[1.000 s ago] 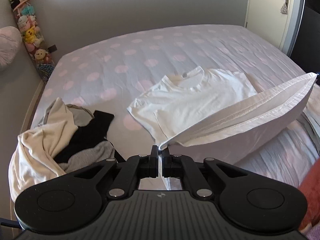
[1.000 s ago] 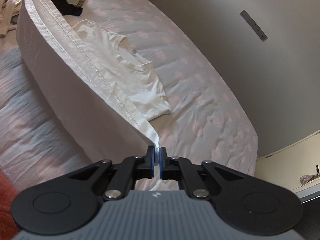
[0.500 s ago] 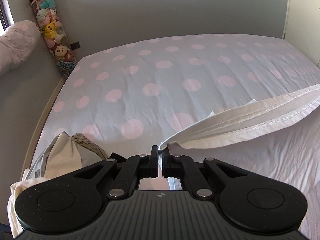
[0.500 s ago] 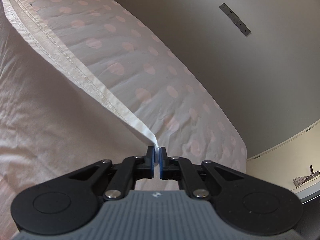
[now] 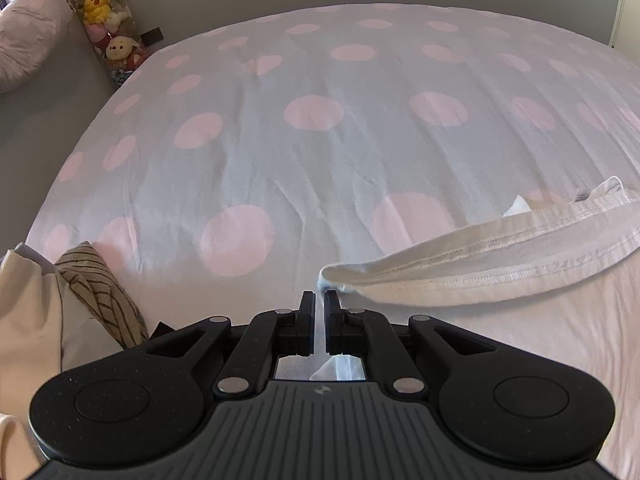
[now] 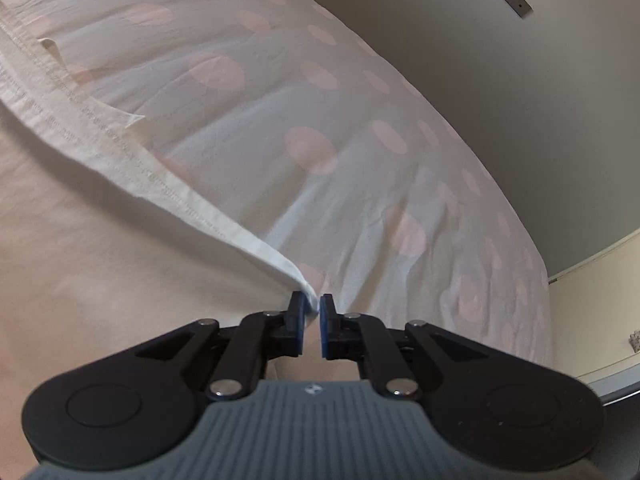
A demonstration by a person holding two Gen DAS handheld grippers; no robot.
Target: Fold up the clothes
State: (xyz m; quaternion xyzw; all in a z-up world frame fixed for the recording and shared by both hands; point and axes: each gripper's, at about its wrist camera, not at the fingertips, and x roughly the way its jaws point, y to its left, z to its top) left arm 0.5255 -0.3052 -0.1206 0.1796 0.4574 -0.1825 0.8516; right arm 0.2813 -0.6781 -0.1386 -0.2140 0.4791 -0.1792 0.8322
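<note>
**A:** Nearest you, your left gripper [image 5: 319, 298] shows a narrow gap between its jaws. The folded corner of the white T-shirt [image 5: 500, 264] lies just beyond the tips, toward one o'clock. From this view you cannot tell whether any cloth is pinched; it looks released or barely caught.

**B:** And the other side?

**A:** Your right gripper [image 6: 313, 305] has its blue-padded jaws a little apart, with the shirt's hem corner [image 6: 298, 276] running in against the left pad. Touching, yes; clamped, I judge doubtful.

**B:** Which way does the shirt lie?

**A:** Its doubled hem is the long axis. From the left gripper it stretches away toward two o'clock, rising to the right edge of the view. From the right gripper it runs off toward ten o'clock. So the hem spans between your two hands, and each holds an end; neither is nearer.

**B:** Where is it resting?

**A:** On the bed [image 5: 312, 152], over the polka-dot sheet. The body of the shirt spreads pale beneath both grippers. A collar tag [image 5: 582, 194] peeks out past the hem at two o'clock.

**B:** Anything else about?

**A:** A heap of unfolded clothes [image 5: 80, 292] at nine o'clock of the left gripper, including a striped piece. Farther off, at eleven o'clock, soft toys [image 5: 106, 12] stand stacked by the wall. No containers are in view.

**B:** The stage?

**A:** The fold looks laid; letting go cleanly seems next.
</note>
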